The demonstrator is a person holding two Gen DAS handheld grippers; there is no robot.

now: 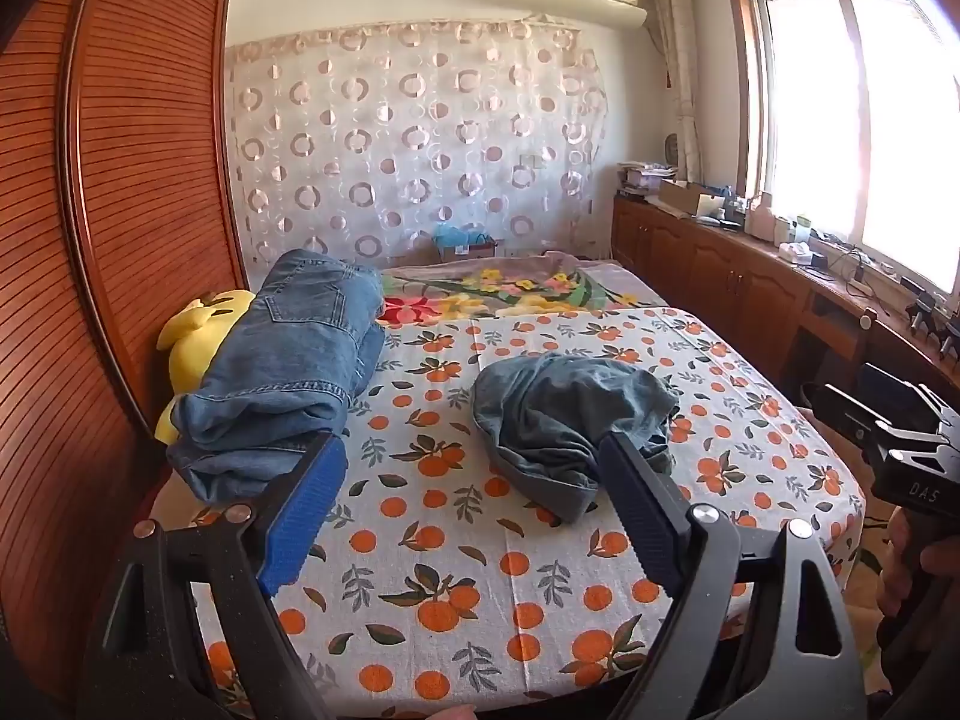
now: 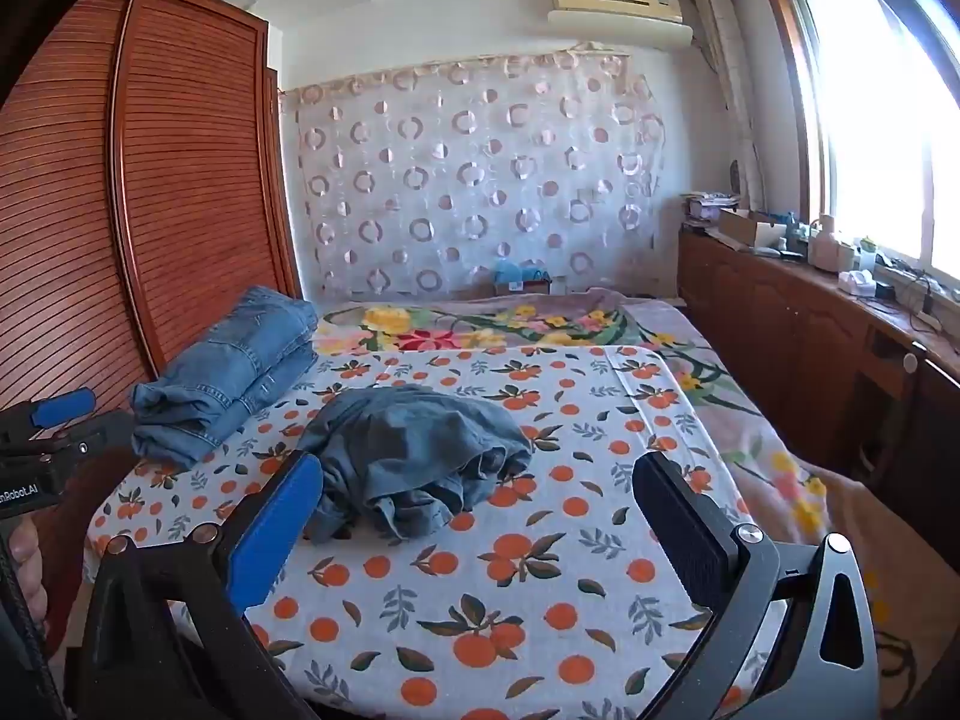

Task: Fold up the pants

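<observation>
Denim pants crumpled on bed | both grippers' jaws apart

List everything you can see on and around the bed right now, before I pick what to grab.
crumpled pants: one, grey-blue, middle of the bed sheet
folded jeans: one stack, blue denim, left side by the wardrobe
plush toy: one, yellow, under the folded jeans
bed sheet: one, white with orange fruit print
floral blanket: one, pink with flowers, far end of the bed
wardrobe: one, reddish wood, left
air conditioner: one, cream, on the far wall
left tongs: open, empty
right tongs: open, empty
</observation>
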